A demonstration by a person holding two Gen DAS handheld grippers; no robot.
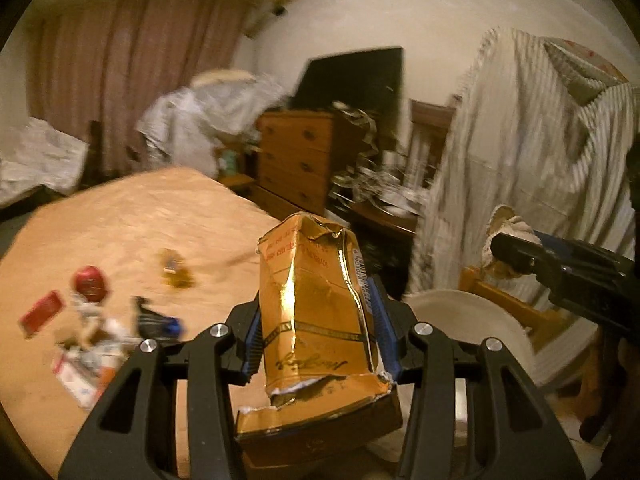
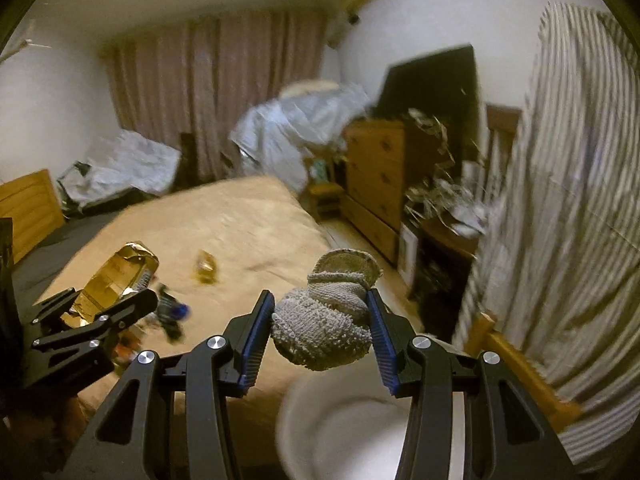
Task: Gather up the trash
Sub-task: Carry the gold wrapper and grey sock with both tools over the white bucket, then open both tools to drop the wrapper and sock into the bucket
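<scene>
Both hands are loaded right now. The left hand-held gripper (image 1: 318, 344) is clamped on a crumpled gold foil packet (image 1: 316, 308), and the right hand-held gripper (image 2: 322, 330) is squeezing a balled-up grey knit sock (image 2: 320, 328) (or some rag, hard to say). Both sit above the pale rim of a white bin (image 2: 340, 420) beside the bed (image 1: 132, 216). I'd get each one squarely over the opening before letting go, since the packet is light and could flutter out. More trash waits on the bed: a red round lid (image 1: 90, 283), a red box (image 1: 40, 314), a small gold wrapper (image 1: 176, 270). The wooden chair (image 1: 512, 304) and striped fabric (image 1: 532, 168) crowd the bin's right side.
</scene>
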